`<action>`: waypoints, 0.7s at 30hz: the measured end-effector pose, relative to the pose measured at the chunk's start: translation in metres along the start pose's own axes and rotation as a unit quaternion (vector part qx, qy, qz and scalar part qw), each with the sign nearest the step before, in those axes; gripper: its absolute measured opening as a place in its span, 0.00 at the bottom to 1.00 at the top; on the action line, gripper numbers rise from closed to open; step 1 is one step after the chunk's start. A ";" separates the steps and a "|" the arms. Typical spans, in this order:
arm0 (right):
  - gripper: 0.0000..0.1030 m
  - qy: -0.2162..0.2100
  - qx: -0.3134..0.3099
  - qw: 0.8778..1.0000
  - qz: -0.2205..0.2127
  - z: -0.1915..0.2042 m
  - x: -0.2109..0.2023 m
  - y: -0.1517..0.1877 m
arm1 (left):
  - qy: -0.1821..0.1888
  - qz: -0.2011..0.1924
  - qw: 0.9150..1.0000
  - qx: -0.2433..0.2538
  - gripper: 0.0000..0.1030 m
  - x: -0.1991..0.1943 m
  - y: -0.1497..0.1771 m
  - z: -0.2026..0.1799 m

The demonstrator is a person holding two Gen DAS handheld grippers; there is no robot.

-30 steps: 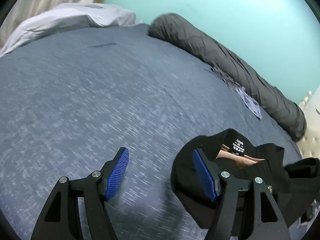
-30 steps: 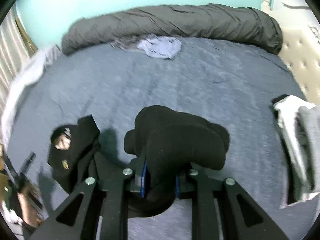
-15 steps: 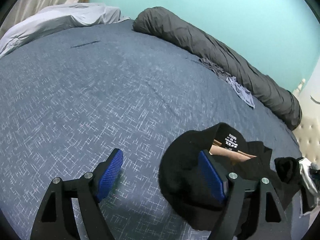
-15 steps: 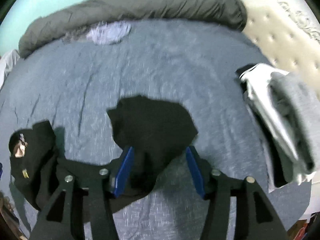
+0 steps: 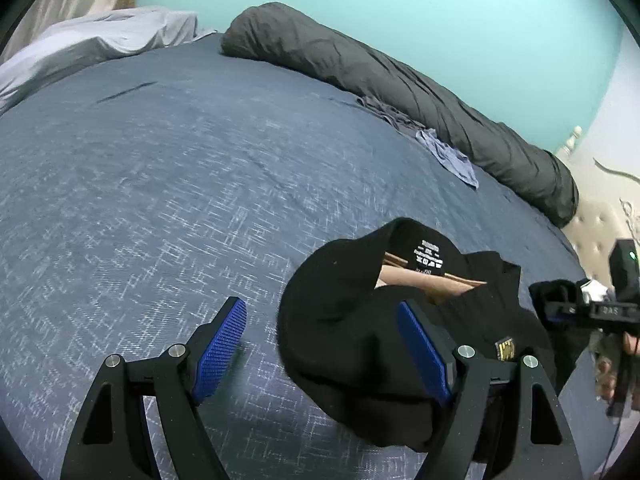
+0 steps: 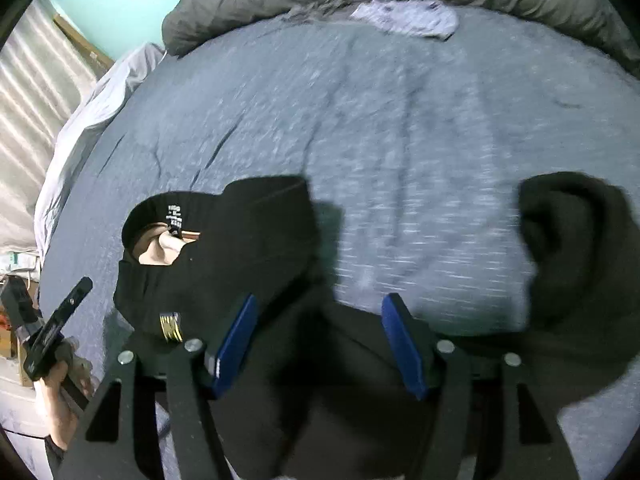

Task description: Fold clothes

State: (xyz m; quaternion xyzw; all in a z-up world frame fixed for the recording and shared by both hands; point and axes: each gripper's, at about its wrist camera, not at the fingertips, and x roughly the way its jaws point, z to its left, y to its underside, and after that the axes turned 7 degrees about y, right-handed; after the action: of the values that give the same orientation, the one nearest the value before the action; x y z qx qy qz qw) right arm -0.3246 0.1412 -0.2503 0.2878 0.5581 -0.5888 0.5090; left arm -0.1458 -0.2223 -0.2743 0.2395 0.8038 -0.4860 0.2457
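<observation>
Black shirt (image 5: 352,344) crumpled lower right of left wrist frame, collar toward upper right. Left gripper (image 5: 320,352) jaws apart, right pad touching cloth. Right gripper (image 6: 316,340) apart, over shirt body, seemingly nearer.

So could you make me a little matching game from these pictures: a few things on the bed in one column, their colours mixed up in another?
Things:
1. garment with the neck label
2. rolled duvet
3. bed cover
4. small crumpled cloth

Colours:
A. dark grey
B. pale lilac-blue
C. black
D. speckled navy blue

Pairs: 1-C, 2-A, 3-D, 4-B
</observation>
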 end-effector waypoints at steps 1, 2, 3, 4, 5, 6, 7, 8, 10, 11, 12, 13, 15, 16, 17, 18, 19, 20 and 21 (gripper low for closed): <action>0.67 -0.012 0.008 1.000 0.005 0.003 0.009 -0.002 | 0.001 0.003 1.000 0.004 0.79 0.003 0.000 -0.001; 0.67 -0.022 0.014 1.000 0.009 0.004 0.013 -0.003 | 0.000 0.006 1.000 0.007 0.79 0.007 0.000 -0.002; 0.68 -0.029 0.018 0.999 0.011 0.006 0.016 -0.002 | 0.002 0.008 1.000 0.008 0.79 0.009 0.000 -0.002; 0.68 -0.035 0.022 0.999 0.013 0.007 0.019 -0.002 | 0.006 0.010 1.000 0.007 0.79 0.011 0.000 -0.002; 0.68 -0.036 0.022 0.999 0.017 0.010 0.024 -0.002 | 0.011 0.011 1.000 0.006 0.79 0.012 -0.001 -0.003; 0.68 -0.036 0.022 0.999 0.021 0.012 0.027 -0.003 | 0.012 0.013 1.000 0.006 0.79 0.015 -0.001 -0.003; 0.68 -0.039 0.022 0.999 0.023 0.014 0.029 -0.004 | 0.010 0.016 1.000 0.007 0.79 0.018 -0.001 -0.004; 0.68 -0.044 0.025 0.998 0.025 0.015 0.033 -0.005 | 0.009 0.019 1.000 0.009 0.79 0.022 -0.001 -0.004; 0.66 -0.050 0.024 0.998 0.025 0.019 0.036 -0.007 | 0.004 0.026 1.000 0.013 0.79 0.029 -0.001 -0.005; 0.62 -0.051 0.016 0.998 0.022 0.023 0.037 -0.008 | 0.000 0.031 0.999 0.016 0.79 0.033 -0.001 -0.005; 0.51 -0.046 0.005 0.999 0.019 0.028 0.038 -0.009 | -0.002 0.033 0.999 0.016 0.79 0.035 -0.001 -0.004; 0.39 -0.039 -0.008 0.999 0.015 0.032 0.037 -0.010 | -0.003 0.033 0.999 0.012 0.79 0.036 -0.001 -0.003; 0.20 -0.024 -0.039 0.999 0.001 0.042 0.034 -0.013 | -0.009 0.031 0.999 0.001 0.79 0.035 -0.002 0.002; 0.11 -0.017 -0.050 0.999 -0.010 0.045 0.030 -0.015 | -0.013 0.029 0.999 -0.003 0.79 0.034 -0.003 0.004; 0.10 -0.009 -0.060 0.998 -0.022 0.048 0.025 -0.017 | -0.018 0.027 0.999 -0.010 0.79 0.034 -0.003 0.007; 0.07 -0.001 -0.071 0.997 -0.035 0.052 0.020 -0.020 | -0.023 0.024 0.999 -0.018 0.79 0.033 -0.004 0.011; 0.06 0.005 -0.080 0.995 -0.051 0.055 0.012 -0.023 | -0.024 0.024 0.999 -0.027 0.79 0.032 -0.004 0.015; 0.05 0.011 -0.089 0.994 -0.069 0.057 0.004 -0.027 | -0.023 0.024 0.999 -0.037 0.79 0.032 -0.004 0.019; 0.05 0.017 -0.098 0.991 -0.085 0.059 -0.003 -0.030 | -0.021 0.026 0.998 -0.045 0.79 0.033 -0.004 0.022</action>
State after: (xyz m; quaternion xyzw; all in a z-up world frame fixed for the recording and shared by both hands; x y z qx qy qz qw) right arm -0.3379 0.0814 -0.2238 0.1979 0.6442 -0.5673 0.4733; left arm -0.1698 -0.2390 -0.3009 0.2382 0.8129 -0.4482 0.2858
